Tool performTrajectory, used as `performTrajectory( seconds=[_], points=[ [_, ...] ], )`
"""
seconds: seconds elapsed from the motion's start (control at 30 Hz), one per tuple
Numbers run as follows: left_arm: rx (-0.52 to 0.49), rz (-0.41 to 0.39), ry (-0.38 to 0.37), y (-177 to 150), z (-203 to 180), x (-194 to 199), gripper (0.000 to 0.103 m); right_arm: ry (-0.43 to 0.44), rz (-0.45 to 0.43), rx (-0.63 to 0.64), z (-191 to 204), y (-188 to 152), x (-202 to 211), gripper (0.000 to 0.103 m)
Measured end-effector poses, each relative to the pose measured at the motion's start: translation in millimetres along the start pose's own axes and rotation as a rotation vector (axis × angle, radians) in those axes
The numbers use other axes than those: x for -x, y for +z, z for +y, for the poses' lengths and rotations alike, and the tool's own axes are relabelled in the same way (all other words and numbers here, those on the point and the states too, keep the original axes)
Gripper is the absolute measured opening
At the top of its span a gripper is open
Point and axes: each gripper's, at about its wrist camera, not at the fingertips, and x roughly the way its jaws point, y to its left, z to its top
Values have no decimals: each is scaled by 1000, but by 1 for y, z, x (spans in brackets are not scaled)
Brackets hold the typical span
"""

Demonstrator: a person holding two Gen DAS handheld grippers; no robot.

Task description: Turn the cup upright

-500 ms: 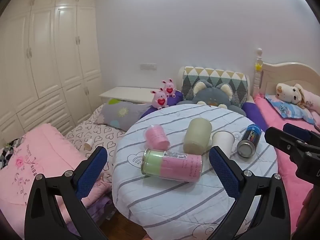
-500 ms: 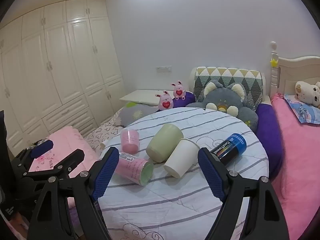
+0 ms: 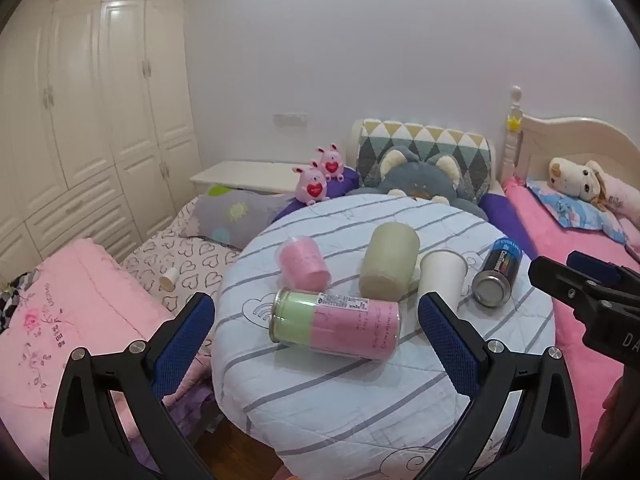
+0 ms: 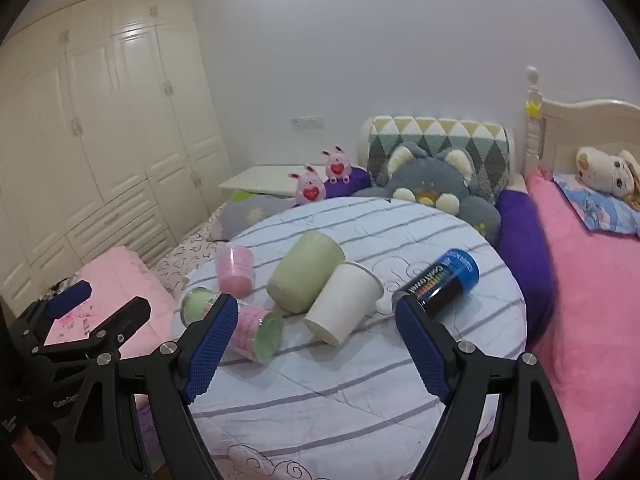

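Five containers: all lie on their sides on the worktop (image 3: 360, 400), none upright.
Change: almost none since half a second ago; both grippers hover where they were, nothing on the worktop has shifted.
Worktop: round, draped in pale quilted cloth with grey stripes.
Two-tone cup (image 3: 336, 322): clear cylinder, green and pink inside; its middle is hidden by a fingertip in the right view.
Green cup (image 4: 306, 282): matte, tapered.
White cup (image 4: 344, 306): paper, touching the green one, mouth facing away.
Pink cup (image 3: 304, 264): translucent, ribbed.
Can (image 4: 440, 282): black and blue, label text too small to read.
Left gripper (image 3: 316, 334): jaws wide, empty.
Right gripper (image 4: 316, 340): wide, empty.
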Motion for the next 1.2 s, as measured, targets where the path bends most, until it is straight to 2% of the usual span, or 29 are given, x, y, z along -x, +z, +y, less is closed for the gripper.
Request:
performTrajectory(
  seconds=[0.7, 1.2],
  points=[
    [4, 50, -20, 9, -4, -29, 103, -18, 33, -23, -18, 4, -17, 82],
    [2, 52, -19, 11, -5, -32, 103, -25, 47, -19, -18, 8, -23, 82]
  ],
)
